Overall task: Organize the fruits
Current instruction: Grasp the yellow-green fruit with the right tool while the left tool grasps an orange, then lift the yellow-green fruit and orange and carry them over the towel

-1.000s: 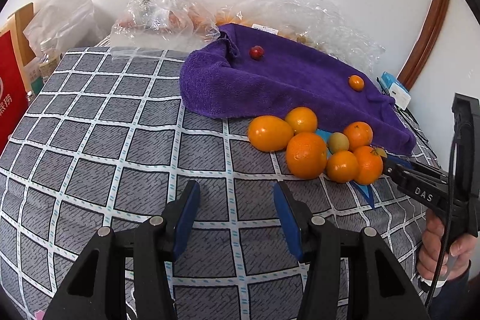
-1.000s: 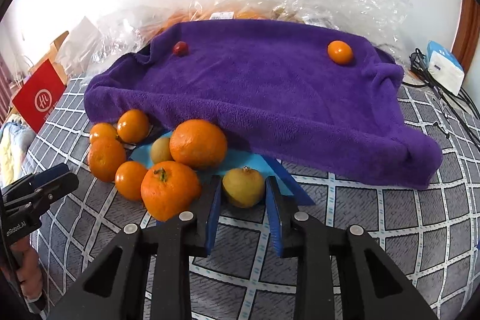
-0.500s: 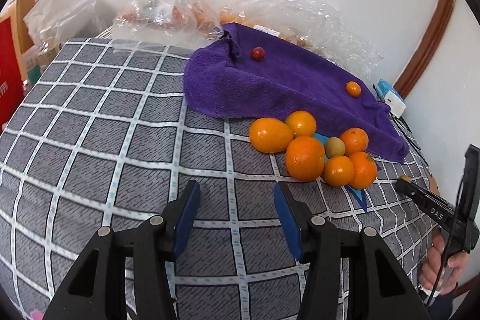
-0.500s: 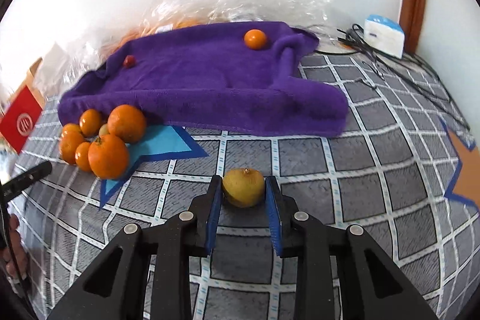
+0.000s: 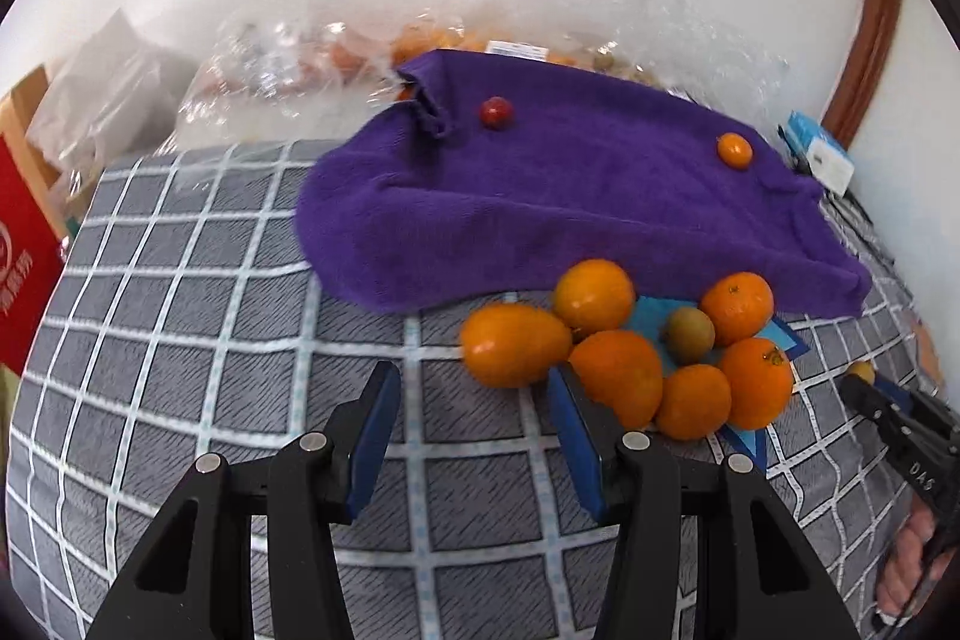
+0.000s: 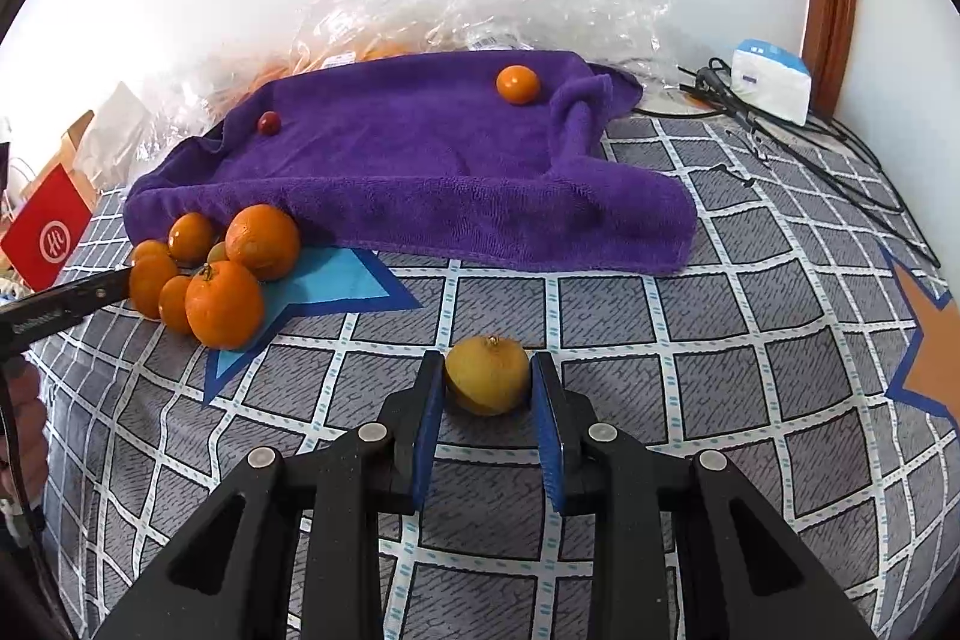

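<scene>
My right gripper (image 6: pixel 487 379) is shut on a yellow-green fruit (image 6: pixel 487 374) just above the checkered cloth, right of the blue star patch (image 6: pixel 336 283). A pile of oranges (image 6: pixel 222 301) with one small green fruit (image 5: pixel 689 334) sits on that patch. My left gripper (image 5: pixel 474 415) is open and empty, its right finger close beside the pile's front orange (image 5: pixel 618 382). A purple towel (image 5: pixel 570 196) behind holds a small red fruit (image 5: pixel 495 112) and a small orange (image 5: pixel 734 150). The right gripper also shows at the right edge of the left wrist view (image 5: pixel 864 382).
Clear plastic bags of fruit (image 6: pixel 480 10) lie against the wall behind the towel. A red box (image 6: pixel 48 235) stands at the left. A white-blue box (image 6: pixel 771 79) and black cables (image 6: pixel 840 160) lie at the back right. An orange star patch (image 6: pixel 930 352) is at the right.
My right gripper has carried the yellow-green fruit away from the pile to the right. My left gripper has moved closer to the orange pile.
</scene>
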`<state>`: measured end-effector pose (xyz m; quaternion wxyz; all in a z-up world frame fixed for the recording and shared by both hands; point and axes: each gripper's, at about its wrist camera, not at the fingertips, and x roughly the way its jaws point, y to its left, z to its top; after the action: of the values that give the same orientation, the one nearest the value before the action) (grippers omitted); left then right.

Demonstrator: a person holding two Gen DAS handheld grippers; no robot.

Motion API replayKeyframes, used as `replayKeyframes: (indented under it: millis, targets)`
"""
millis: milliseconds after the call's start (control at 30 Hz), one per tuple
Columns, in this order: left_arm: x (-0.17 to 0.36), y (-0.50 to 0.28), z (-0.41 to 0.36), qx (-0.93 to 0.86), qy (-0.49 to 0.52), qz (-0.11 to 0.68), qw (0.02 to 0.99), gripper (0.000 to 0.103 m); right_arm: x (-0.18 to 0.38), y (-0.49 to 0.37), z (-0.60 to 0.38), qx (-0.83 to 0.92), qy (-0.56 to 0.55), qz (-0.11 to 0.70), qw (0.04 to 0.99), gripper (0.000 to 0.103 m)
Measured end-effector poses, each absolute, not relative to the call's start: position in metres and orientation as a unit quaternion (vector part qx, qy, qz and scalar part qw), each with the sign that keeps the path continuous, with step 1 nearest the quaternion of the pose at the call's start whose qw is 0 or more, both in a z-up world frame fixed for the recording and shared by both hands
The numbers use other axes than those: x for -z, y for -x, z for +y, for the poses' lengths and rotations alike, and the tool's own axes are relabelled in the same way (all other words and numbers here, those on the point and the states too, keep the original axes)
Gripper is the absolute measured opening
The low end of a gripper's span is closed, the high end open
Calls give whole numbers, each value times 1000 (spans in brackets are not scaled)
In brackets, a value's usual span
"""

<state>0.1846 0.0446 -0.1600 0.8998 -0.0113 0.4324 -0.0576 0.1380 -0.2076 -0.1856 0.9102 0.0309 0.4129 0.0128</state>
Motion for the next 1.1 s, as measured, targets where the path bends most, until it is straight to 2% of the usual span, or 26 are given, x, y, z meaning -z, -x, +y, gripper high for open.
replayKeyframes:
  millis: [200, 367, 533, 633, 1100]
  targets:
    - [165, -190, 39, 70, 56, 443, 892, 49, 186, -138, -209, -21, -40, 414, 909, 29]
    - [168, -190, 26, 49, 25, 430, 901, 49, 186, -139, -209, -25, -42, 414, 909, 29]
    - [169, -194, 24, 35, 42, 425, 904, 49, 187, -139, -209, -26, -42, 414, 909, 29]
    - [170, -192, 23, 29, 32, 420, 907, 43, 187, -139, -209, -27, -43, 414, 909, 29]
    - [163, -166, 54, 70, 101, 381, 916, 42, 186, -138, -209, -22, -44, 413, 909, 29]
